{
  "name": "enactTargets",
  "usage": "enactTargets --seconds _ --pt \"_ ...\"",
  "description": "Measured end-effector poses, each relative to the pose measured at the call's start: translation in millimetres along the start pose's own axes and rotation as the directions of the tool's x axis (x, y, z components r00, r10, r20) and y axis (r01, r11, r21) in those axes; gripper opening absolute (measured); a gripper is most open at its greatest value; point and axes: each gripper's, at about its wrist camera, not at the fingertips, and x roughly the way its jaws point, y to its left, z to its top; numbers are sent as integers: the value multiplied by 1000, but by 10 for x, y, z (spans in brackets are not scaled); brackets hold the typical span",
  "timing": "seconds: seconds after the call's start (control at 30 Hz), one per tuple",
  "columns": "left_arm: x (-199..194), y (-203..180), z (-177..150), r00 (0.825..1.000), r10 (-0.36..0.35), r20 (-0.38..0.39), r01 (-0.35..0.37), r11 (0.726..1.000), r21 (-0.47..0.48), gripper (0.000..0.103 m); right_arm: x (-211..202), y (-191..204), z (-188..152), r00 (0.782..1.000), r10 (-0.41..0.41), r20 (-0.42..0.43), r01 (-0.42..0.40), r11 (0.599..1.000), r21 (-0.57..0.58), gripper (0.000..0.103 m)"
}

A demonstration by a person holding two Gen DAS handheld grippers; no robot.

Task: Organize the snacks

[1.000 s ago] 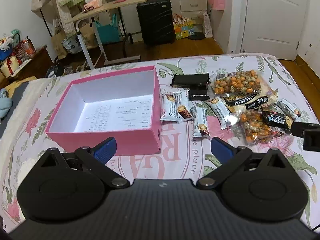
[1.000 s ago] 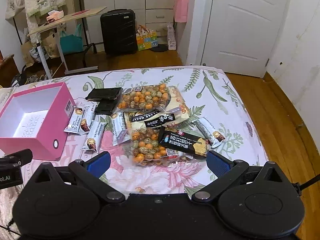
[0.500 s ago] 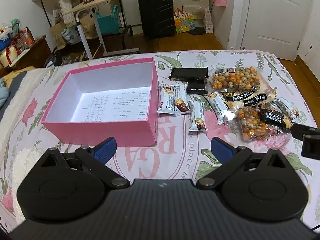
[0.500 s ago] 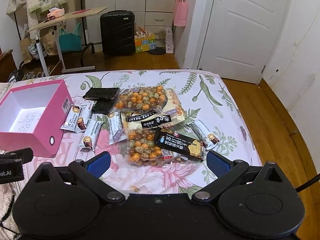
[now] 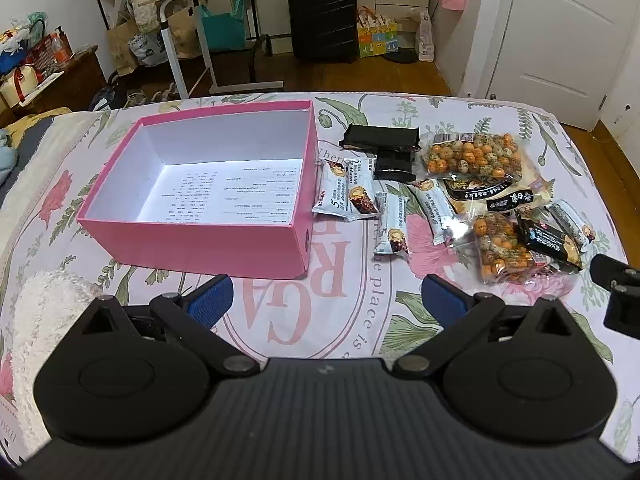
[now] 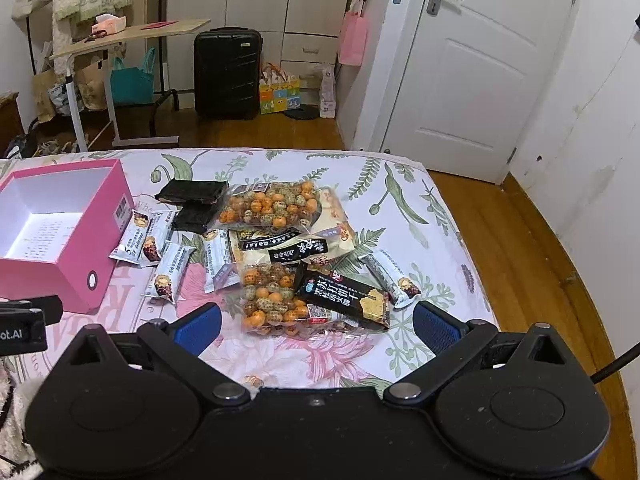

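An open pink box (image 5: 192, 240) (image 6: 76, 280) with a white inside sits on the floral bedspread, and nothing lies in it. To its right lie several snacks: white bar packets (image 5: 352, 196) (image 6: 166, 270), two black packets (image 5: 380, 138) (image 6: 192, 194), two clear bags of orange coated nuts (image 5: 472, 158) (image 6: 272, 206), and a black cracker pack (image 5: 550, 244) (image 6: 344, 296). My left gripper (image 5: 326, 300) is open, low in front of the box's near right corner. My right gripper (image 6: 316, 322) is open just before the nearer nut bag (image 6: 268, 300).
The bed's right edge drops to a wooden floor (image 6: 520, 248) beside a white door (image 6: 480, 72). Beyond the bed stand a black suitcase (image 6: 228, 74), a rolling side table (image 6: 128, 40) and several bags. A white fluffy cloth (image 5: 44, 312) lies at the near left.
Both grippers have pulled back and risen a little, so the box and snacks sit farther down the bed in view. Nothing was picked up or shifted.
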Motion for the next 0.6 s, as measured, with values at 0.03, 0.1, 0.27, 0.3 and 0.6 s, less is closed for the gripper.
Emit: enactTargets --seconds 0.03,0.1,0.27,0.3,0.6 --pt "-9 -5 1 1000 -2 1 2 1000 3 102 2 0 -2 1000 -2 0 2 1000 -1 103" --pt "-37 -5 9 1000 -16 0 16 1000 -2 102 3 -4 -9 1000 -4 0 4 1000 -1 103" --pt "-82 -5 17 1000 -22 10 22 1000 -14 102 51 -19 -53 1000 -5 -13 5 1000 0 103" --pt "-85 -5 17 1000 -18 14 18 1000 -16 102 61 -30 -60 1000 -5 -16 5 1000 6 103" --pt "-79 -23 -20 998 15 55 -15 1000 1 100 12 -96 -70 1000 10 13 -10 1000 23 103"
